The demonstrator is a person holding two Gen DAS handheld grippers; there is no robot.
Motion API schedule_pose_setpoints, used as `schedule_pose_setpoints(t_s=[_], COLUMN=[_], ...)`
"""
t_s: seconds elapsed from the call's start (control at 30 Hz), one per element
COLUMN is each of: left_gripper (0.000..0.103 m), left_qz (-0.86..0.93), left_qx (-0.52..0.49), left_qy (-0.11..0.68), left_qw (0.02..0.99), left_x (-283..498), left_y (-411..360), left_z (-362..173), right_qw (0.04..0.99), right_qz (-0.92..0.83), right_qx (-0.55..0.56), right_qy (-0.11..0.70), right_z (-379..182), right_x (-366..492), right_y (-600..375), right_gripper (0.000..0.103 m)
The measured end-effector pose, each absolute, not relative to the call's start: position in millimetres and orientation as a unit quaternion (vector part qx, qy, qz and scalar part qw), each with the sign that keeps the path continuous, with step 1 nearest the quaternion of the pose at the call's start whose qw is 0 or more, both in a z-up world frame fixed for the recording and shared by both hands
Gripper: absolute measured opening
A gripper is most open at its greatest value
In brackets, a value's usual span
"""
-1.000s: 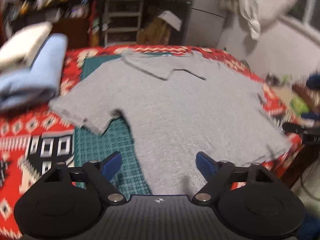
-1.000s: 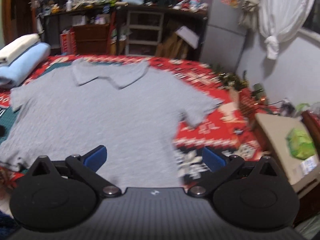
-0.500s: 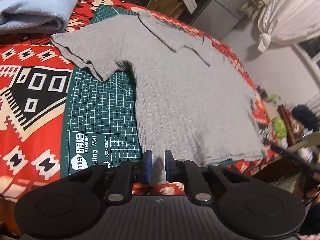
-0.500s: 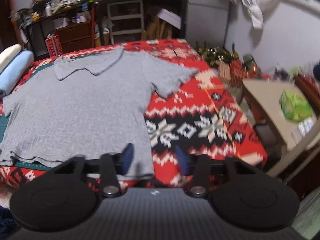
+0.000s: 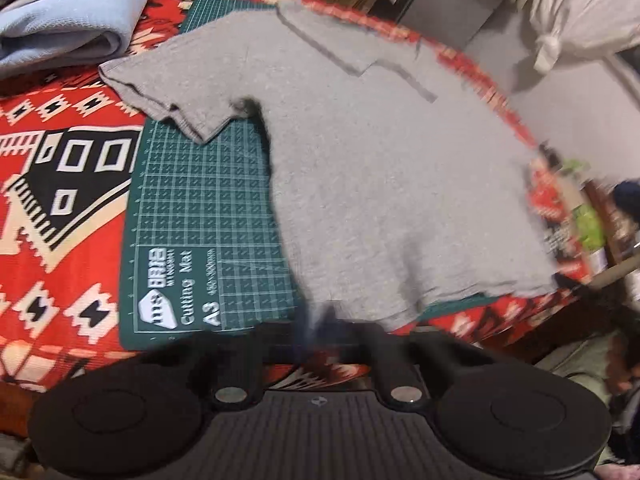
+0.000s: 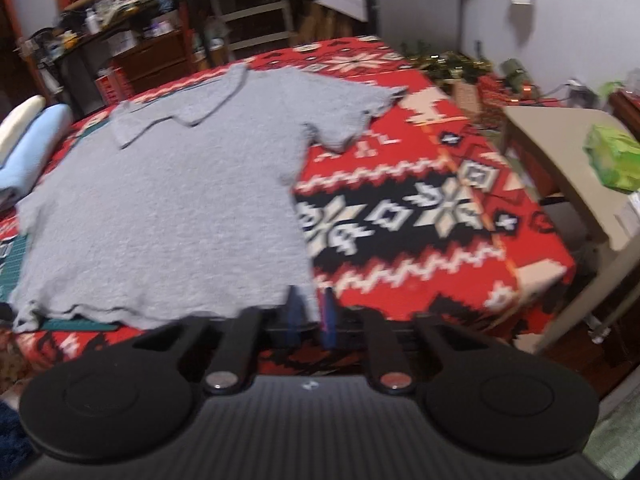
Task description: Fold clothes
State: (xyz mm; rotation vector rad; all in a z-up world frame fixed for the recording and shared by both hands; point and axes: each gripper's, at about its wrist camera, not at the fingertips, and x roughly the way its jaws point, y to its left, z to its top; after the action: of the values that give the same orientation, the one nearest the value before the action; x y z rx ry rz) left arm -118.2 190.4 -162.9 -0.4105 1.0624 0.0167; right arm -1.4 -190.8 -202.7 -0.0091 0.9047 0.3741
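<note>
Both grippers had just clamped onto the near hem of a grey polo shirt (image 6: 168, 200): the left gripper (image 5: 320, 320) pinched the hem's left corner, the right gripper (image 6: 310, 312) its right corner, jaws closed tight on the cloth. Spread flat, collar at the far side, the shirt lay partly over a green cutting mat (image 5: 200, 220) on a red patterned blanket (image 6: 420, 208). Folded blue and cream laundry (image 5: 72, 20) sat beyond the left sleeve; a beige side table (image 6: 560, 152) stood at right.
</note>
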Motion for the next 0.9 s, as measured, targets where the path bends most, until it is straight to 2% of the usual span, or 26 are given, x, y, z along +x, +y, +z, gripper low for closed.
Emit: schedule_pose_setpoints(t_s=[0.1,0.47,0.57,0.63,0.67,0.7,0.9], left_gripper=[0.003,0.004,0.007,0.015,0.024,0.027,0.029], left_qz=[0.026,0.035,0.031,0.030,0.031,0.032,0.030], left_qx=[-0.159,-0.179,-0.175,-0.165,-0.162,-0.160,-0.169], left_qy=[0.506,0.514,0.515,0.515,0.514,0.511,0.500], left_qw=[0.847,0.838,0.838,0.840,0.842,0.844,0.849], left_x=[-123.9,-134.1,-133.2,-134.6,-135.8,-137.2,-140.8], left_y=[194.0,215.5,214.0,212.0,212.0,212.2,216.4], left_z=[-154.7,-158.0,-157.1,-155.5,-154.4,-153.3,-146.3], right_qw=[0.882,0.871,0.866,0.863,0.863,0.865,0.885], right_qz=[0.175,0.169,0.170,0.172,0.174,0.174,0.168], right_qx=[-0.018,0.002,0.006,0.011,0.014,0.017,0.070], right_qy=[0.436,0.462,0.471,0.474,0.473,0.471,0.429], right_z=[-198.0,-197.1,-196.1,-193.7,-191.7,-189.2,-170.5], right_x=[-3.5,-2.5,-1.2,-0.3,0.0,0.3,24.5], right_y=[-188.7,-203.1,-205.8,-208.8,-210.7,-212.6,-215.3], right_gripper=[0.002,0.003,0.009,0.012,0.013,0.013,0.009])
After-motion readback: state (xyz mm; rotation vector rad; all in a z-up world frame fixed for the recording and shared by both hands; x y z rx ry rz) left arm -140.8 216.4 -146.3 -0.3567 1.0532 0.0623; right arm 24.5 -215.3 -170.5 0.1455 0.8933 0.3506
